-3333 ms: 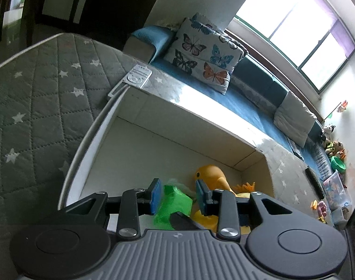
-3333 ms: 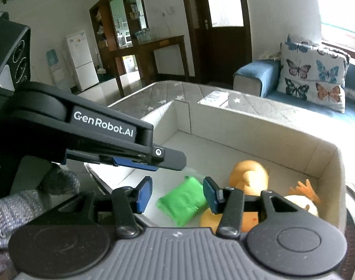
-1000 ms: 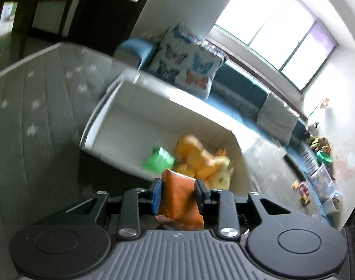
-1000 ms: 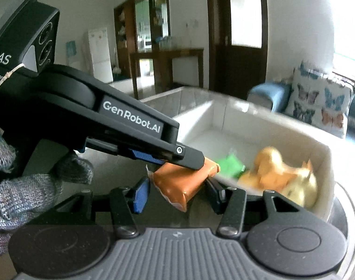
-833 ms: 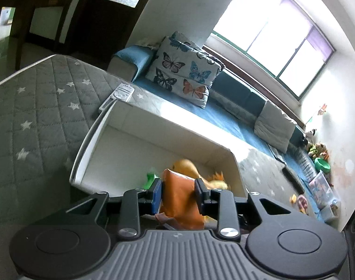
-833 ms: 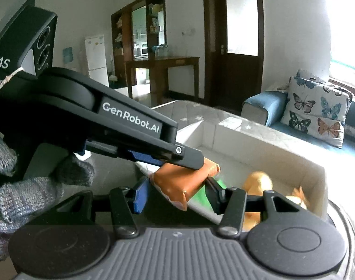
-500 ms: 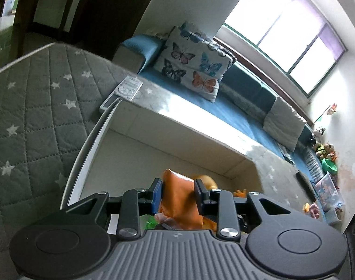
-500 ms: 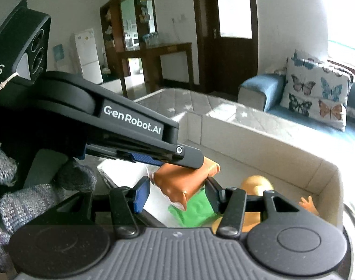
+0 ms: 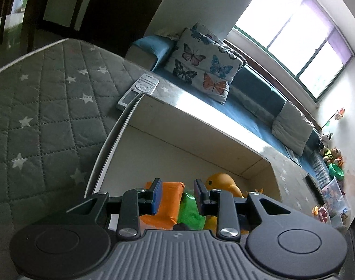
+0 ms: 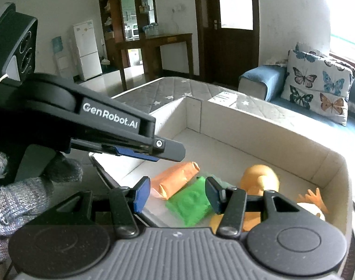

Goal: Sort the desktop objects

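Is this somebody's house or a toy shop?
Most likely a home's living room. There is a blue sofa with a butterfly cushion under a big window, a fridge in the room beyond, and a box holding a toy duck.

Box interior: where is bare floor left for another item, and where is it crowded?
The box floor is bare along the far wall and toward the far left corner, beyond the orange packet. The near right end is crowded: orange packet, green packet and yellow duck lie close together there.
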